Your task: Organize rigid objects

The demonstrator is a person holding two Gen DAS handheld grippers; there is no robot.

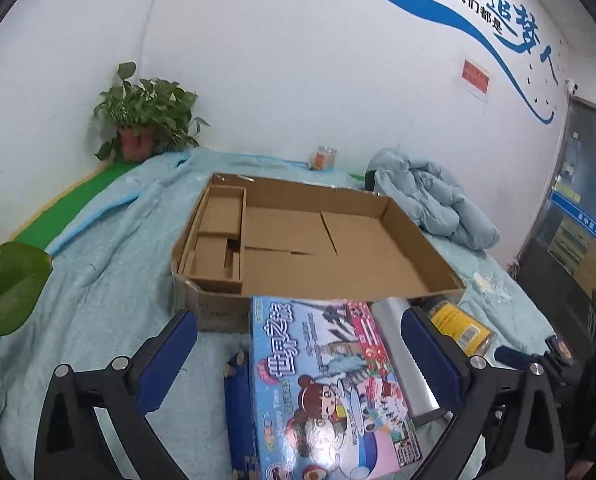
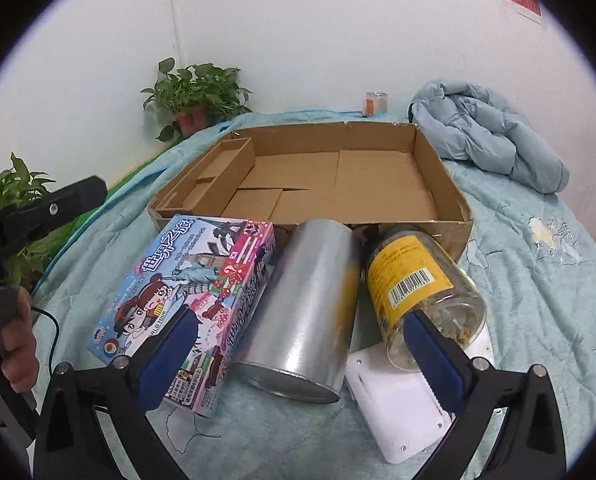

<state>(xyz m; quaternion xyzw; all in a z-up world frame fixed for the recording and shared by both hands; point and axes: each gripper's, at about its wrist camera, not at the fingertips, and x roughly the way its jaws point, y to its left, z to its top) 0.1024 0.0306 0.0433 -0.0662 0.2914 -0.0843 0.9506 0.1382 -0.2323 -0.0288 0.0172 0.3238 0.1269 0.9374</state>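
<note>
A colourful board-game box (image 1: 321,384) lies on the blue quilt just before an open shallow cardboard tray (image 1: 425,240). My left gripper (image 1: 298,336) is open, its fingers on either side of the game box. Beside it lie a silver tin can (image 1: 397,348) and a clear jar with a yellow label (image 1: 461,326). In the right wrist view the game box (image 2: 186,300), the tin can (image 2: 309,308), the jar (image 2: 421,292) and a white flat device (image 2: 397,408) lie in a row before the tray (image 2: 449,196). My right gripper (image 2: 298,340) is open above the can.
A crumpled pale blue jacket (image 2: 485,136) lies at the back right of the quilt. A potted plant (image 2: 196,100) and a small jar (image 2: 375,104) stand by the wall. Another plant (image 1: 6,280) is at the left. The left gripper's body (image 2: 38,216) shows at the left edge.
</note>
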